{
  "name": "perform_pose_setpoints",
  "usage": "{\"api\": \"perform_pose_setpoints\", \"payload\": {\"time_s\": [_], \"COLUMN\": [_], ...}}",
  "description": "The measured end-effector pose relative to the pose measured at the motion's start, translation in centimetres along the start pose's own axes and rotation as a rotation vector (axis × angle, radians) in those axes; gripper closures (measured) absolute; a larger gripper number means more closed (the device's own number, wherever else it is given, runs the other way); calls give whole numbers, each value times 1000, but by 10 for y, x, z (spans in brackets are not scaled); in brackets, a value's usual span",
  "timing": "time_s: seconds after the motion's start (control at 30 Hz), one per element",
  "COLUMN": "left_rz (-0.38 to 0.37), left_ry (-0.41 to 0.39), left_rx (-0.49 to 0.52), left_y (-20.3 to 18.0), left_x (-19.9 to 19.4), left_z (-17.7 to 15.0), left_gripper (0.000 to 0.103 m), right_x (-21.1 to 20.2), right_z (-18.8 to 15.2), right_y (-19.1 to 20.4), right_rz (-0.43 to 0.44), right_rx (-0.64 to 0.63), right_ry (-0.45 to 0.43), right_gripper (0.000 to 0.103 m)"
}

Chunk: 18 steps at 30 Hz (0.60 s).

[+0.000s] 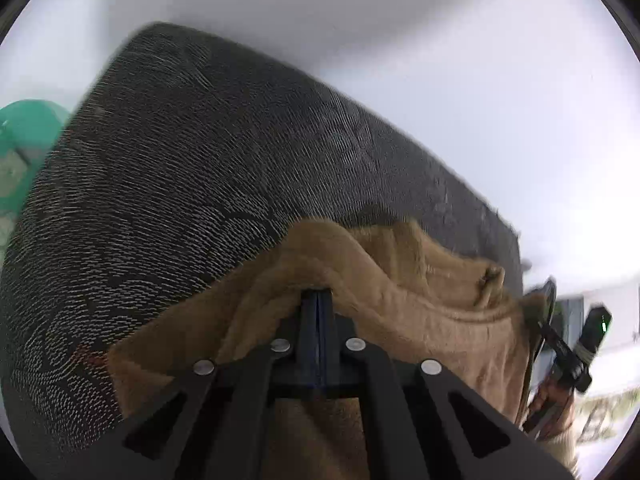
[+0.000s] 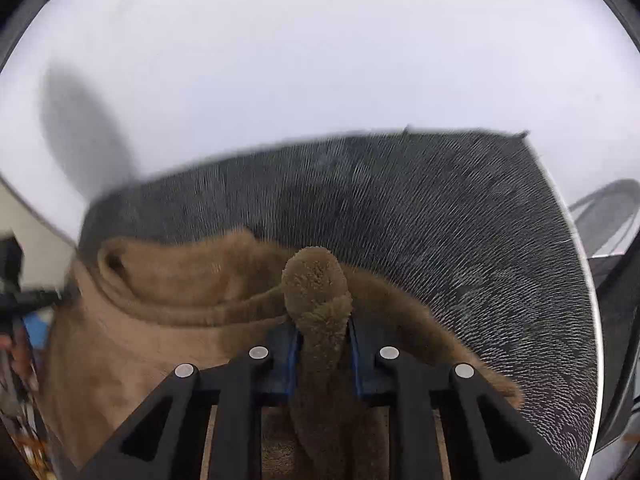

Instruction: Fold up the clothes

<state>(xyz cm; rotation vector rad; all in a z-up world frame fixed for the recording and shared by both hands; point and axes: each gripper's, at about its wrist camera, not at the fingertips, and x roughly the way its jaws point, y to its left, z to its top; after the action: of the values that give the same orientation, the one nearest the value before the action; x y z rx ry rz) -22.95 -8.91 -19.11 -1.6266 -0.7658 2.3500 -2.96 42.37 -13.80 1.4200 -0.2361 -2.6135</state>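
Left tongs (image 1: pixel 317 300) fully closed, pinching the near edge of the tan fleece garment (image 1: pixel 420 304); right tongs (image 2: pixel 322 332) clamped on a bunched roll of the same fleece that pokes up between the fingers (image 2: pixel 294 344). The fleece lies crumpled on top of a dark patterned cloth (image 1: pixel 180 184), which spreads out beyond it. Farther out is the plain white surface (image 2: pixel 320 60); green object (image 1: pixel 28 128) at far left, blurred.

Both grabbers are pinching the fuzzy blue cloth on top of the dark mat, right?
Not quite: the cloth is brown, not blue, as the right wrist view shows. The left gripper and right gripper both pinch it over the dark mat.
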Motion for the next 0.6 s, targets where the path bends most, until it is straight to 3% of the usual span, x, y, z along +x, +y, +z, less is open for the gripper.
{"api": "perform_pose_setpoints", "payload": {"time_s": [0.17,0.33,0.4,0.47,0.53,0.6], "left_rz": [-6,-43,-37,-23,-6,22], "left_ry": [-115,-48,-32,-20,-26,-20], "left_rx": [-10,14,41,76,102,131], "left_y": [-2,4,1,-1,-3,-5], "left_x": [-26,-17,-10,-13,-7,-1], "left_z": [8,10,8,3,1,0], "left_gripper": [103,102,91,51,33,33], "right_x": [-27,-10,-4,1,7,11], "right_z": [10,8,6,5,4,1], "right_y": [17,27,24,17,11,7], "right_rz": [-56,-64,-72,-68,-62,-55], "right_rx": [-44,-76,-70,-51,-35,-24], "right_ry": [-117,-77,-64,-50,-36,-19], "right_gripper": [82,82,82,82,81,81]}}
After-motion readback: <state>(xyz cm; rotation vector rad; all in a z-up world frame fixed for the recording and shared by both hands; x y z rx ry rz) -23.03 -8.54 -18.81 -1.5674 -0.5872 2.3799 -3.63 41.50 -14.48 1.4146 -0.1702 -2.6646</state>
